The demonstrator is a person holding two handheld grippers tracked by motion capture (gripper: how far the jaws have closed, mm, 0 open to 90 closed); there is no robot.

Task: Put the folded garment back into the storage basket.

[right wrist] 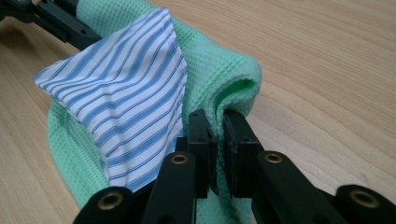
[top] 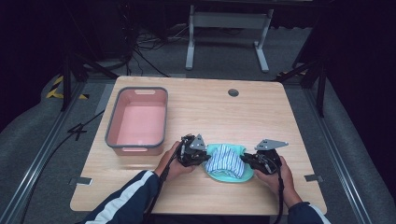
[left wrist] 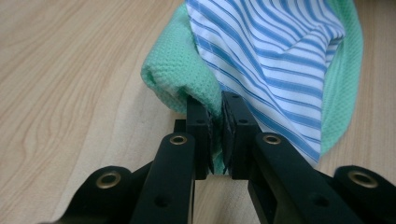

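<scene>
Green waffle cloth (top: 223, 173) with a striped cloth (top: 225, 161) on it lies near the counter's (top: 196, 112) front edge, stretched between left gripper (top: 204, 157) and right gripper (top: 246, 159), each clamped on one end; the pink bin (top: 137, 120) stands to the left.

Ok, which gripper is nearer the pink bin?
Left. The left gripper sits just right of the pink bin, shut on the green cloth. The right gripper holds the cloth's far side, farther from the bin.
</scene>
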